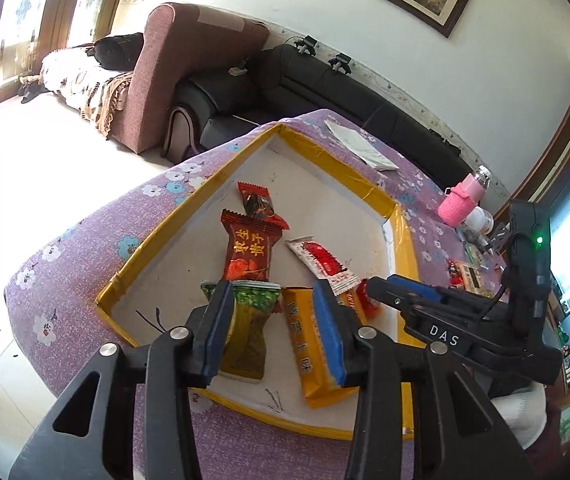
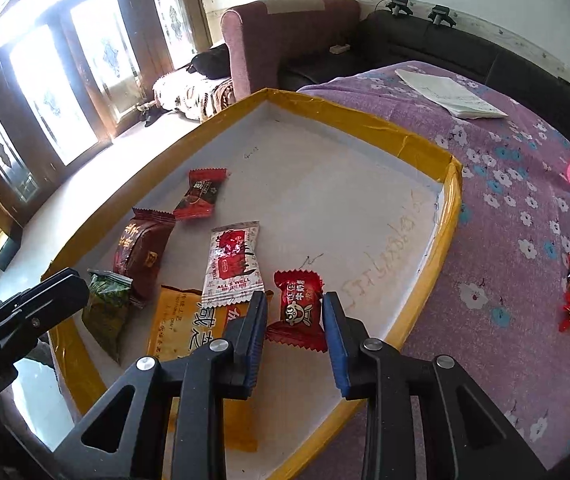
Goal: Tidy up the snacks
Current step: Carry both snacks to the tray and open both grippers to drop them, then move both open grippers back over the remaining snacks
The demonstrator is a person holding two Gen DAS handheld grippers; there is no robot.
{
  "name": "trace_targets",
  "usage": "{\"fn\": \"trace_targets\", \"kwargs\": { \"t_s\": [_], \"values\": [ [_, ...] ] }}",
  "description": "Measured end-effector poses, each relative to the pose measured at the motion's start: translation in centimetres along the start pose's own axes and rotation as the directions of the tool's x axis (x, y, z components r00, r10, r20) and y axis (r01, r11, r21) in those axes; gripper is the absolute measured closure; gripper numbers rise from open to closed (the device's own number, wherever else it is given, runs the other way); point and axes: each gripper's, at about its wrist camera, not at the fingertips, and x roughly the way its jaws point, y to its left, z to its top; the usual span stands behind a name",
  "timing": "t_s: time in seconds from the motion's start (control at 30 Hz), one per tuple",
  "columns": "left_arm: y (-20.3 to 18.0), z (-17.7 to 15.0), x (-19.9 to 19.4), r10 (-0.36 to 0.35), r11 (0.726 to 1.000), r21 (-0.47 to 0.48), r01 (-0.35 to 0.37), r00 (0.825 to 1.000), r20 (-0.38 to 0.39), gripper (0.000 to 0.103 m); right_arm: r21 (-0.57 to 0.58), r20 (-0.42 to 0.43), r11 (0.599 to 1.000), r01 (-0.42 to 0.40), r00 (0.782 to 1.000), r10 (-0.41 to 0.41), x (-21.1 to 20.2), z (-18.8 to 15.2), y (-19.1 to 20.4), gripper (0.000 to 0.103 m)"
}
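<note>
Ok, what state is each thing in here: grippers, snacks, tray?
Left hand-held gripper: open, over the green packet.
Right hand-held gripper: open, red candy between its fingers, not pinched.
Tray: on the table, holds six snacks.
Yellow packet: flat, partly under the white sachet.
Brown packet: flat.
</note>
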Motion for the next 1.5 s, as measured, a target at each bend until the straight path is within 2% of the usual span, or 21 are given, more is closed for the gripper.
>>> {"fn": "trace_targets", "kwargs": {
  "t_s": [0.07, 0.17, 0.2, 0.43, 0.53, 0.63, 0.7, 0.87, 1.13, 1.23, 1.33, 1.5],
  "values": [
    [-0.4, 0.0, -0.7, 0.005, 1.000, -0.002, -0.005, 1.000, 0.013, 0.059, 0.006, 0.018, 1.000, -0.006, 1.000, 0.006, -0.6, -0.2, -0.2, 0.067],
    [-1.2, 0.1, -1.6, 0.031, 1.000, -0.002, -0.031, 0.999, 0.038, 0.040, 0.039, 0.047, 0.999, -0.032, 0.998, 0.030, -1.9, -0.4, -1.2, 0.067],
    [-1.6, 0.0, -1.9, 0.040, 0.999, 0.001, -0.040, 0.998, 0.046, 0.038, 0.053, 0.060, 0.998, -0.040, 0.998, 0.037, -2.5, -0.4, -1.6, 0.067],
    [-5.4, -0.6, -3.6, -0.006, 0.998, 0.061, 0.000, 0.996, 0.092, 0.038, 0.165, 0.186, 0.983, -0.083, 0.981, 0.051, -7.5, -1.8, -6.2, 0.060],
    [-7.1, -1.1, -3.7, -0.022, 0.996, 0.086, 0.013, 0.995, 0.101, 0.038, 0.210, 0.209, 0.975, -0.067, 0.978, 0.022, -9.1, -2.9, -8.9, 0.060],
    [-9.3, -1.7, -3.0, -0.032, 0.993, 0.113, 0.023, 0.996, 0.078, 0.038, 0.268, 0.220, 0.963, -0.032, 0.975, -0.028, -10.3, -4.1, -12.4, 0.060],
    [-10.9, -2.3, -2.5, -0.033, 0.990, 0.139, 0.022, 0.996, 0.078, 0.038, 0.329, 0.217, 0.944, -0.017, 0.974, -0.058, -10.9, -5.1, -15.2, 0.060],
    [-14.3, -3.9, -2.2, -0.084, 0.978, 0.194, 0.070, 0.994, 0.064, 0.038, 0.440, 0.222, 0.898, 0.014, 0.967, -0.124, -12.6, -7.4, -21.3, 0.058],
    [-16.2, -5.4, -1.9, -0.164, 0.961, 0.226, 0.161, 0.987, -0.006, 0.038, 0.590, 0.263, 0.807, 0.035, 0.936, -0.233, -17.5, -10.4, -30.3, 0.058],
    [-16.6, -5.9, -1.1, -0.179, 0.956, 0.226, 0.185, 0.983, -0.048, 0.038, 0.613, 0.230, 0.787, 0.062, 0.940, -0.253, -17.0, -10.6, -32.8, 0.058],
    [-16.9, -6.1, -1.1, -0.187, 0.954, 0.232, 0.192, 0.981, -0.046, 0.038, 0.626, 0.188, 0.776, 0.070, 0.953, -0.238, -14.9, -10.3, -34.1, 0.058],
    [-16.9, -6.0, -0.9, -0.198, 0.951, 0.232, 0.206, 0.978, -0.058, 0.038, 0.623, 0.183, 0.782, 0.026, 0.967, -0.178, -11.3, -7.8, -34.2, 0.058]
  ]
}}
